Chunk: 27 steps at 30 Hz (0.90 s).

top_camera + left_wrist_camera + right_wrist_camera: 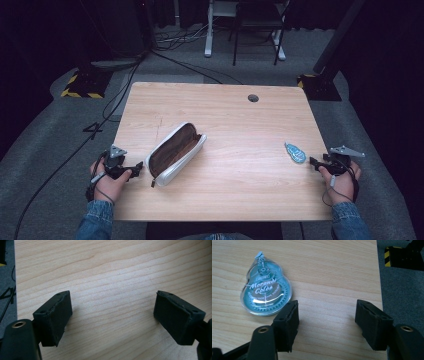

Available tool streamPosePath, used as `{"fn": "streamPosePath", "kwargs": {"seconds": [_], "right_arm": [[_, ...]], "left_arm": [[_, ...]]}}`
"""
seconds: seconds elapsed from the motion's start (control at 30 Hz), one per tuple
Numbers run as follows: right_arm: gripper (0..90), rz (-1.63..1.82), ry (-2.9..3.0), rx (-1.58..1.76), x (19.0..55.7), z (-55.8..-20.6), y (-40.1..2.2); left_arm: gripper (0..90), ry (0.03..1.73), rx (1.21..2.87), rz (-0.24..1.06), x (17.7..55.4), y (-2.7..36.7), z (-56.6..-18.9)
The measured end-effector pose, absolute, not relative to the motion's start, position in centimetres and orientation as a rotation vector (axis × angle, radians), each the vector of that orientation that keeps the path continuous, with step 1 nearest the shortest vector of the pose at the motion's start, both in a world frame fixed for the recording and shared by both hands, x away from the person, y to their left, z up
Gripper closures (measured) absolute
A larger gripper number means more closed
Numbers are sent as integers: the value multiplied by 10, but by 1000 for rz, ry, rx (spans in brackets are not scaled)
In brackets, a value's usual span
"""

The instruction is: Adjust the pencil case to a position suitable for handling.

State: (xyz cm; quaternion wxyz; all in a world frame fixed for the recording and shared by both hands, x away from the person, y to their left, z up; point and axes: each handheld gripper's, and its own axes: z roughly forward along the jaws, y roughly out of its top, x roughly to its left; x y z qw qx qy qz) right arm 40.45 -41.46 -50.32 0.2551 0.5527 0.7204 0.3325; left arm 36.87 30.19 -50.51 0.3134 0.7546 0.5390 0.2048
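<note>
While the table (235, 115) gives me plenty of bare wood to work over, its right edge is the first thing I worry about, because that is where my right gripper (316, 162) sits. Next in size is the pencil case (175, 152), lying open at the near left with its mouth facing up, well apart from the work on the right. My left gripper (112, 315) hovers just left of the case with its jaws spread wide over bare wood, nothing between them; if I swing it carelessly it could knock the case askew and turn that opening away.

Smallest is the correction tape (267, 293), flat on the wood near the right edge. My right jaws stand partly open and empty, and the tape lies just beyond and to the left of my left-hand finger (287, 322) in the right gripper view, not in the gap. Closing now would pinch air, or that finger could nudge the tape sideways. It is a smooth, rounded shell (slippery, I would guess), so an off-centre grip could squirt it out towards the table's edge and the floor (402, 287).
</note>
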Motion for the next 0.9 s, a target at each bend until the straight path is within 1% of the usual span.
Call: {"fn": "streamPosePath", "kwargs": {"seconds": [0.23, 0.37, 0.43, 0.67, 0.9], "right_arm": [[360, 904, 1957, 1501, 404, -503, -415], [360, 903, 1957, 1501, 404, -503, -415], [360, 904, 1957, 1501, 404, -503, -415], [360, 904, 1957, 1501, 404, -503, -415], [360, 903, 1957, 1503, 404, -503, -414]], "left_arm": [[159, 1424, 1978, 530, 369, 303, -505], [194, 1439, 1944, 507, 366, 307, -501], [197, 1442, 1939, 503, 365, 308, -498], [218, 1399, 1890, 537, 353, 305, -477], [229, 1371, 1839, 528, 341, 304, -460]]}}
